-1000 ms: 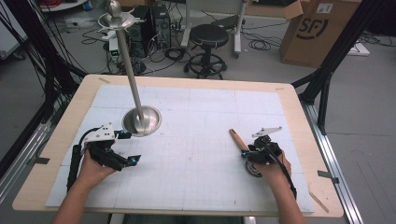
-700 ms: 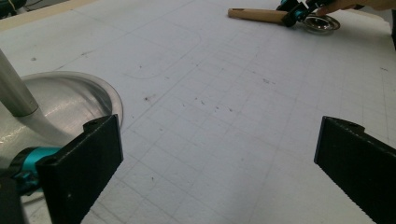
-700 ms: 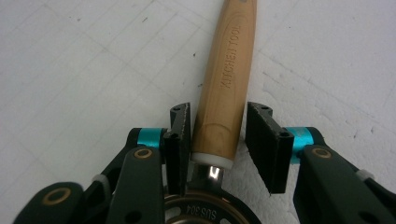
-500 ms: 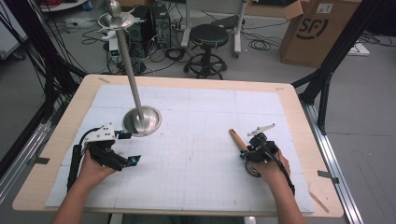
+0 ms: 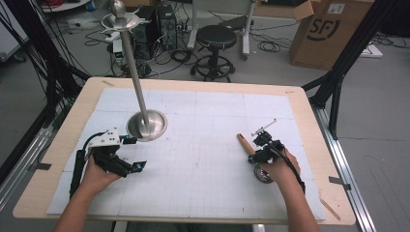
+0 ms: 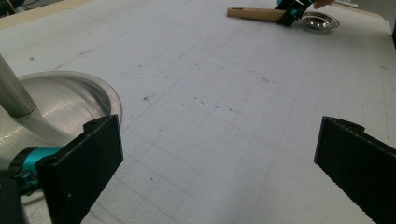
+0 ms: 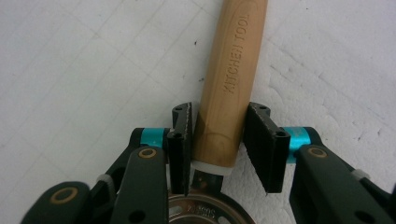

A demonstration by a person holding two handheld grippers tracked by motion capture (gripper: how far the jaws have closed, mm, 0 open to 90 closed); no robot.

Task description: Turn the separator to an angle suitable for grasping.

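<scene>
Grasping looks like the step in hand: the right gripper point(image 7: 218, 149) has its two black jaws set on either side of the light wooden handle point(image 7: 229, 79) of a small kitchen tool, stamped KITCHEN TOOL, near the end where the handle meets a round shiny metal bowl point(image 7: 205, 210). The left jaw lies against the wood, while the right one seems to stand slightly off it, so whether the grip is fully closed cannot be told. In the high view the tool lies flat on the white gridded mat point(image 5: 203, 159) at the person's right, with its handle point(image 5: 245, 143) pointing up and left from the right gripper point(image 5: 263, 153). The left gripper point(image 5: 129, 153) holds nothing; its jaws stand wide apart just above the mat, beside the round base of a tall silver metal stand point(image 5: 146, 124). Next, the right gripper would probably need to squeeze firmly on the handle and then lift the tool level, perhaps towards the stand, though nothing confirms that destination.
</scene>
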